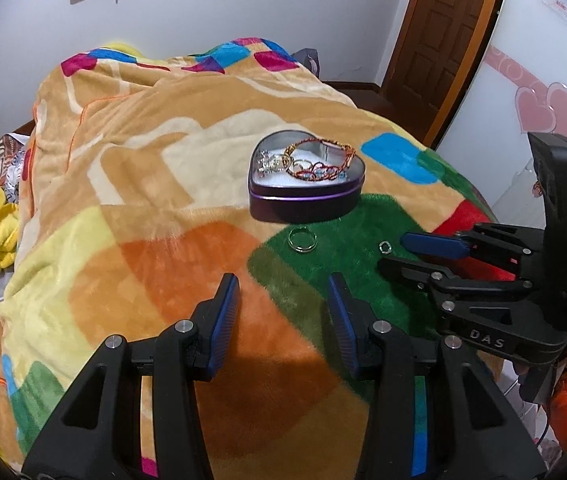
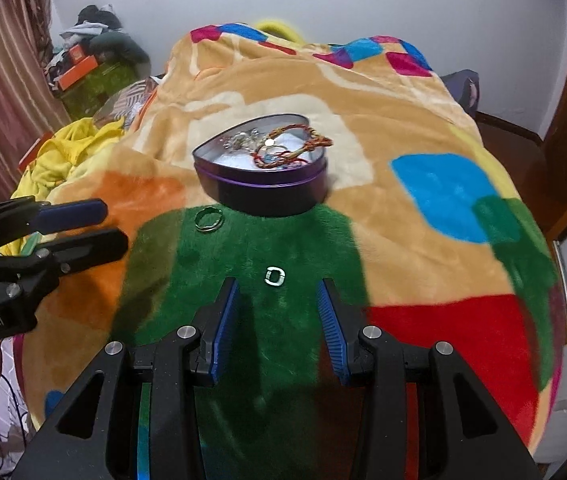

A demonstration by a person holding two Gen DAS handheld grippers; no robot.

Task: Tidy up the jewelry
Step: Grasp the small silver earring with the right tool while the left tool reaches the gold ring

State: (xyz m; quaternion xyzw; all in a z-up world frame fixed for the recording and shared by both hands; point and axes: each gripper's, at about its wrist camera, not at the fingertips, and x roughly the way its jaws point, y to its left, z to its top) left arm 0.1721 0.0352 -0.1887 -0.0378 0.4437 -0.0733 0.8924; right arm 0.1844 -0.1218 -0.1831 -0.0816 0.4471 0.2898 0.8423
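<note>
Presently I am lining the open, empty right gripper (image 2: 277, 326) over the small ring (image 2: 274, 276), lying just before the heart tin (image 2: 261, 190); light, stiff, slippery, so I judge gripping across its rim best.

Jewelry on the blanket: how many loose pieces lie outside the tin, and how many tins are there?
Large round metal ring on the green patch: 1
Small squarish silver ring on the green patch: 1
Purple heart-shaped tin, open, with tangled jewelry inside: 1
Total: 3
</note>
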